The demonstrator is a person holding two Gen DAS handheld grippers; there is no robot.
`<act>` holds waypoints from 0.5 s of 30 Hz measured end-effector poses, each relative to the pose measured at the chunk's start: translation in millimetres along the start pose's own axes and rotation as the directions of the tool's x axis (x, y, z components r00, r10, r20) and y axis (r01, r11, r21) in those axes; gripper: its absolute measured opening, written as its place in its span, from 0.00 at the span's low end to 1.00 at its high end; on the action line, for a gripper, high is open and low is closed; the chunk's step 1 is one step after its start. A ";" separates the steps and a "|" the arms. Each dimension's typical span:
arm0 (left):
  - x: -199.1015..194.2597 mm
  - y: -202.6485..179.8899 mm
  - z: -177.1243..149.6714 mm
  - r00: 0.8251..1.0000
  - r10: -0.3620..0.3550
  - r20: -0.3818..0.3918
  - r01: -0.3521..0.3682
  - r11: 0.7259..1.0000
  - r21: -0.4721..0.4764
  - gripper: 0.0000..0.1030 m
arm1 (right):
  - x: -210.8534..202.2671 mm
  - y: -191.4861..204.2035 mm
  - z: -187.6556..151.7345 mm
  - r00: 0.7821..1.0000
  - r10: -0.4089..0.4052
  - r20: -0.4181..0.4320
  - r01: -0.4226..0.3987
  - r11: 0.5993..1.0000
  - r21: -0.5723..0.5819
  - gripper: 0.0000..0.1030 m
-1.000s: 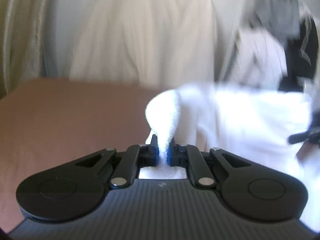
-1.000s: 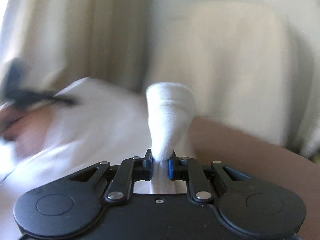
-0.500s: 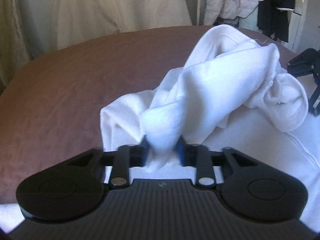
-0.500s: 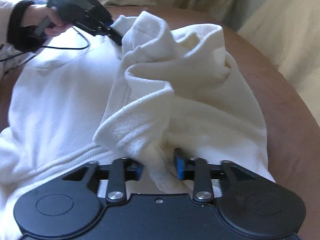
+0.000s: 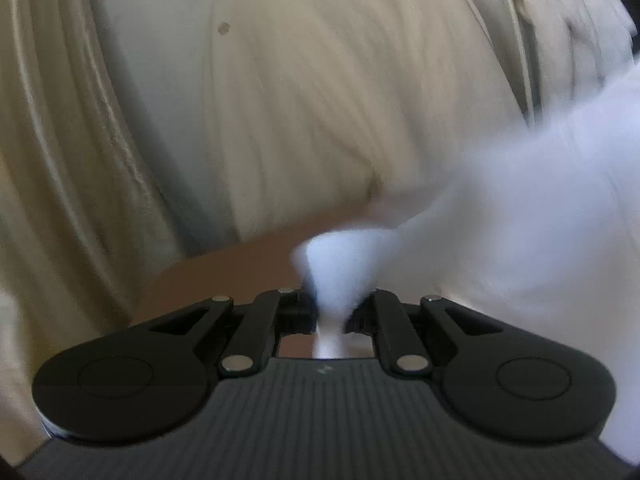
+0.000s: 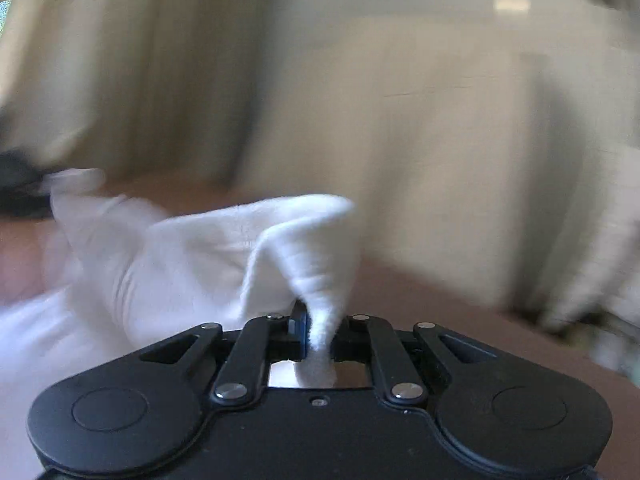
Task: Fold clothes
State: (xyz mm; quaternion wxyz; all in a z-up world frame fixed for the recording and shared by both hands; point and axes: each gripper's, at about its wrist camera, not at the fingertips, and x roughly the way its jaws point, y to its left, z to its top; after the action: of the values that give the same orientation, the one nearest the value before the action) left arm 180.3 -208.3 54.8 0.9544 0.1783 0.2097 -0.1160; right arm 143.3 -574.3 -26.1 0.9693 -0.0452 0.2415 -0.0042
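Left wrist view shows the left claw at the bottom centre of the frame, clenched on a bunched tuft of the white fleece garment. From the pinch point the cloth spreads to the right and upward, filling the right half of the frame in a blur. Beyond the claw, at centre left, lies a strip of brown surface, and behind it hang pale cream curtains on the left and a cream draped cloth across the middle.

Right wrist view has the right claw at the lower centre, likewise clamped on a fold of the same white fleece garment. The gripped edge rises from between the fingers into a curled flap just above the claw, then runs to the left and down to the lower left corner of the frame. The brown surface shows to the right of the claw and along the left edge. A dark blurred shape at the far left edge cannot be identified. The background is smeared cream drapery.
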 end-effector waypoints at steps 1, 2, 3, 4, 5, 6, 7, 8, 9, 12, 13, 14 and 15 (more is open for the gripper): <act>11.9 -6.2 3.0 1.000 0.016 -0.005 -0.016 1.000 0.010 0.08 | 10.1 -20.7 14.6 0.998 -0.067 0.017 0.066 0.996 0.054 0.09; 23.7 -12.8 5.7 0.999 0.032 -0.011 -0.032 0.999 0.022 0.08 | 22.8 -32.2 18.9 0.994 -0.105 0.007 0.104 0.991 0.086 0.09; 34.9 -20.5 2.0 0.999 0.045 -0.021 -0.044 0.998 0.048 0.08 | 34.0 -36.7 18.8 0.991 -0.134 -0.006 0.134 0.987 0.087 0.08; 46.0 -28.3 -1.8 0.998 0.059 -0.031 -0.056 0.996 0.075 0.08 | 41.5 -39.0 15.7 0.988 -0.155 -0.021 0.157 0.984 0.087 0.08; 57.1 -36.0 -5.6 0.997 0.073 -0.041 -0.068 0.992 0.102 0.14 | 48.3 -40.9 12.2 0.984 -0.175 -0.037 0.177 0.980 0.089 0.08; 69.3 -39.2 -13.9 0.992 0.097 -0.079 -0.088 0.990 0.109 0.19 | 55.0 -42.9 8.6 0.980 -0.194 -0.053 0.198 0.976 0.090 0.09; 81.5 -42.2 -22.4 0.986 0.122 -0.118 -0.108 0.987 0.116 0.33 | 61.8 -44.8 5.0 0.975 -0.213 -0.069 0.218 0.972 0.090 0.11; 89.9 -41.2 -30.2 0.977 0.155 -0.149 -0.140 0.984 0.106 0.47 | 68.6 -46.8 1.4 0.969 -0.231 -0.085 0.239 0.967 0.091 0.20; 96.6 -35.8 -39.2 0.974 0.146 -0.172 -0.132 0.987 0.089 0.51 | 75.4 -48.7 -2.2 0.963 -0.250 -0.101 0.259 0.962 0.091 0.21; 109.3 -10.5 -61.0 0.968 0.061 -0.245 -0.082 0.994 -0.078 0.63 | 95.7 -54.6 -13.0 0.941 -0.304 -0.148 0.319 0.944 0.089 0.50; 111.8 0.2 -67.0 0.965 0.009 -0.264 -0.053 0.986 -0.160 0.63 | 102.5 -56.5 -16.6 0.932 -0.322 -0.164 0.339 0.937 0.087 0.58; 113.5 7.8 -71.1 0.962 -0.050 -0.269 -0.013 0.974 -0.227 0.63 | 103.7 -63.3 -17.8 0.933 -0.310 -0.183 0.335 0.934 0.124 0.64; 115.2 15.4 -75.2 0.956 -0.109 -0.271 0.026 0.956 -0.292 0.64 | 103.7 -71.1 -18.6 0.935 -0.291 -0.201 0.325 0.931 0.168 0.64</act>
State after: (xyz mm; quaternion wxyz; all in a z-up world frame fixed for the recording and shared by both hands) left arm 259.9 -181.9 -55.3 0.9255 0.0462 0.3649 -0.0907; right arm 227.2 -649.7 -84.6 0.9315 0.0149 0.3130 -0.1847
